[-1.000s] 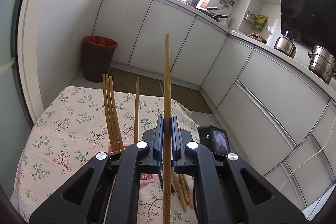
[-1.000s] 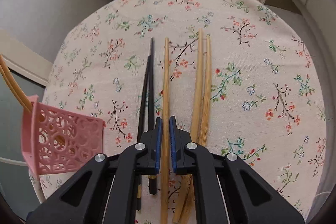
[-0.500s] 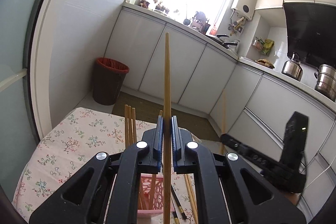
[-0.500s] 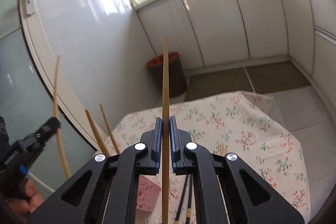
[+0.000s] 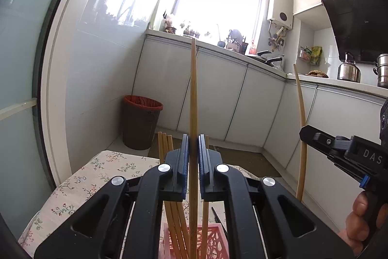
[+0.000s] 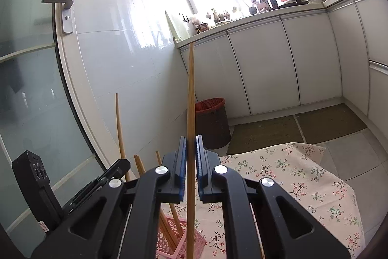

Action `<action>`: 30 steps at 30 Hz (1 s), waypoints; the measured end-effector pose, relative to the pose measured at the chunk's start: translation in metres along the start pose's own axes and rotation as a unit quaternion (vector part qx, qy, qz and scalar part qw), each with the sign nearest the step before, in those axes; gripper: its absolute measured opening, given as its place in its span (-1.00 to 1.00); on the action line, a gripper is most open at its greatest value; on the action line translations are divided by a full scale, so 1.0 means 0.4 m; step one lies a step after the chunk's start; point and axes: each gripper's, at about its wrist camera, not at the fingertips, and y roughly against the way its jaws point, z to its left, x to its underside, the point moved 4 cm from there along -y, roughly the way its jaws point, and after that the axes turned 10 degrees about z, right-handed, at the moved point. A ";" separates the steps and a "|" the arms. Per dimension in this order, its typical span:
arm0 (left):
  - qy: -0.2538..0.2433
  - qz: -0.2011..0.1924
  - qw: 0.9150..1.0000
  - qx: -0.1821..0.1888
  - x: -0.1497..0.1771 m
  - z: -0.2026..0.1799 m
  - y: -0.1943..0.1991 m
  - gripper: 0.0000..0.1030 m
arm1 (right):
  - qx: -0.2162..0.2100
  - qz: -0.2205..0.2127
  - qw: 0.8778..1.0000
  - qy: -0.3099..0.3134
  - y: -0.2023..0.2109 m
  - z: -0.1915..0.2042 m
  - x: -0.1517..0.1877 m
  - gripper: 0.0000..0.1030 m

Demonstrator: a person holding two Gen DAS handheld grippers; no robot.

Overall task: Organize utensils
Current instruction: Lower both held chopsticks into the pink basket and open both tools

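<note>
Left gripper (image 5: 193, 157) clamped on an upright wooden chopstick (image 5: 193, 98), long axis vertical, lower end over the pink basket (image 5: 213, 243). Right gripper (image 6: 191, 157) likewise pinching a second chopstick (image 6: 190, 98), upright, tip up, beside the basket.

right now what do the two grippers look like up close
Both are matte black plastic with triangular cut-outs, silver round bolts and blue-lined jaws. The right gripper, seen from the side, carries white letters "DAS" and a blue tab; the left gripper has a black embossed rear block. A bare hand shows, no sleeve.
</note>
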 end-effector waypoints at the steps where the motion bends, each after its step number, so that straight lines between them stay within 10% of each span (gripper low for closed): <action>1: -0.001 -0.003 1.000 -0.001 0.003 0.000 -0.003 -0.87 | 0.000 0.001 1.000 0.001 -0.001 0.005 0.004 -0.86; 11: -0.016 0.040 0.998 -0.044 0.091 0.004 -0.043 -0.82 | 0.003 0.007 1.000 0.000 -0.008 0.000 0.024 -0.85; 18: 0.066 0.090 0.993 -0.046 0.003 0.052 0.052 -0.14 | 0.000 0.010 1.000 -0.002 -0.026 0.023 0.035 -0.85; 21: 0.103 0.131 0.983 -0.073 -0.040 0.101 0.081 0.40 | -0.013 0.009 1.000 -0.018 -0.040 0.029 0.045 -0.85; 30: 0.162 0.250 0.948 -0.109 -0.003 0.213 0.047 0.42 | 0.010 -0.022 1.000 0.016 -0.093 0.105 0.082 -0.85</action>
